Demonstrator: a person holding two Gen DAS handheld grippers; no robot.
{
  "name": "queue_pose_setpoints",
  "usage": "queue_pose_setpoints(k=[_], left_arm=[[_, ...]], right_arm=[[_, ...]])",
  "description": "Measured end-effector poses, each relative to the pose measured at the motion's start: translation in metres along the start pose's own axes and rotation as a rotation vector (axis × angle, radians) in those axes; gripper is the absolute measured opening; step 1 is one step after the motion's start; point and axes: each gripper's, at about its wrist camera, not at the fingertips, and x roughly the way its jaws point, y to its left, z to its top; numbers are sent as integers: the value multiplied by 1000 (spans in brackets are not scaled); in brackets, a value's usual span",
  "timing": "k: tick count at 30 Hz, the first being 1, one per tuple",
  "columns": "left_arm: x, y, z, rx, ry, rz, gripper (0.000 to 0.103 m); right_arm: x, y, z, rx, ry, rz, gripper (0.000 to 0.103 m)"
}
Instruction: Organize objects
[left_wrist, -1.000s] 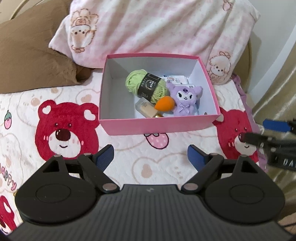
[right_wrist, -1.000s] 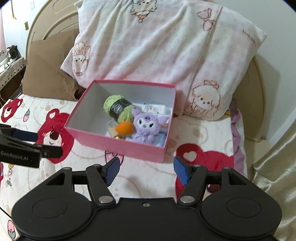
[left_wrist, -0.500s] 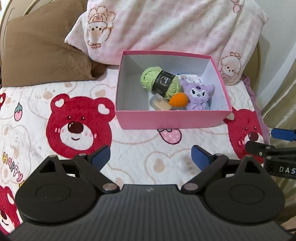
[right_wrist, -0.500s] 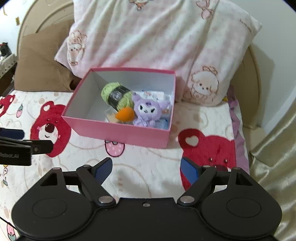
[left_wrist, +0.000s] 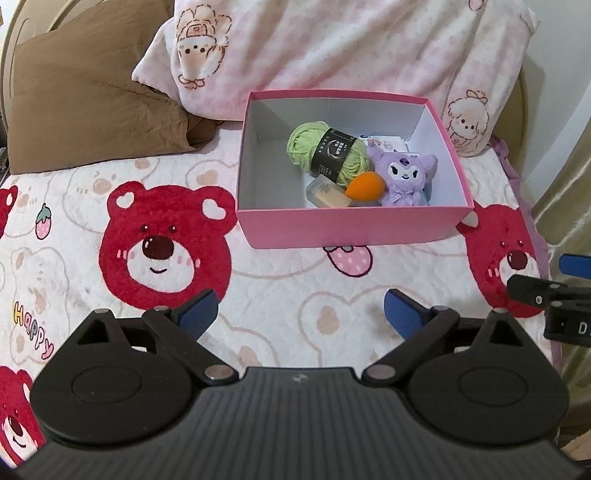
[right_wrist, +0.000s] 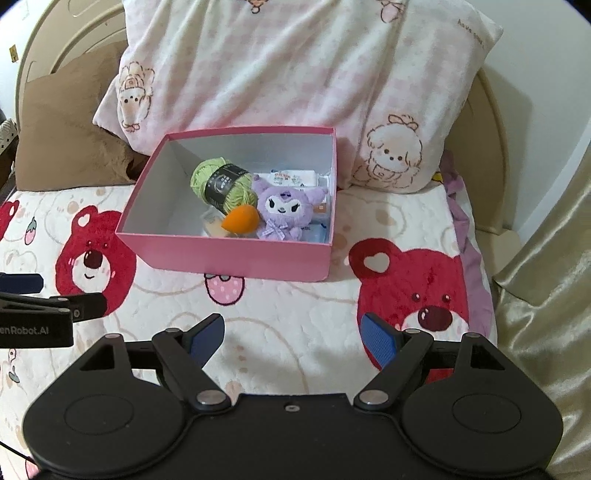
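Pink cardboard box (left_wrist: 351, 230), lidless, white inside: set on the bear-print quilt (left_wrist: 277, 295), its far side against the pink checked pillow (left_wrist: 332, 48). In the left wrist view it is placed at 12 o'clock from the left gripper (left_wrist: 301, 314); in the right wrist view it is seen at 11 o'clock from the right gripper (right_wrist: 293, 334).

Contents, all gathered in the box's right half:
- Green yarn ball (left_wrist: 306, 142) with a black paper band, laid on its side toward the far wall.
- Purple plush toy (left_wrist: 402, 177), seated at 3 o'clock of the yarn and touching it.
- Orange teardrop makeup sponge (left_wrist: 364, 186), lodged at 6 o'clock of the yarn, against the plush.
- Beige foundation bottle (left_wrist: 327, 192), laid flat under the sponge, at its 9 o'clock.
- White printed packet (right_wrist: 293, 179), found behind the plush; blue-and-white packets under the plush are only partly seen.

The box's left half is shown as bare white floor.

Left gripper: jaws spread wide, blue pads well apart, nothing between them; over the last second they have been opening. It is held above the quilt, short of the box.

Right gripper: jaws likewise released and empty, having also been opening within that second.

Surroundings: brown pillow (left_wrist: 92, 92) at 10 o'clock of the box.
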Motion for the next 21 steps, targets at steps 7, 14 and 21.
queue_pose_setpoints(k=[7, 14, 21], left_arm=[[-2, 10, -4, -18, 12, 15, 98], [-4, 13, -7, -21, -10, 15, 98], [-1, 10, -7, -9, 3, 43, 98]], right_arm=[[1, 0, -4, -11, 12, -13, 84], [-1, 1, -7, -13, 14, -10, 84], [-1, 4, -10, -28, 10, -5, 84]])
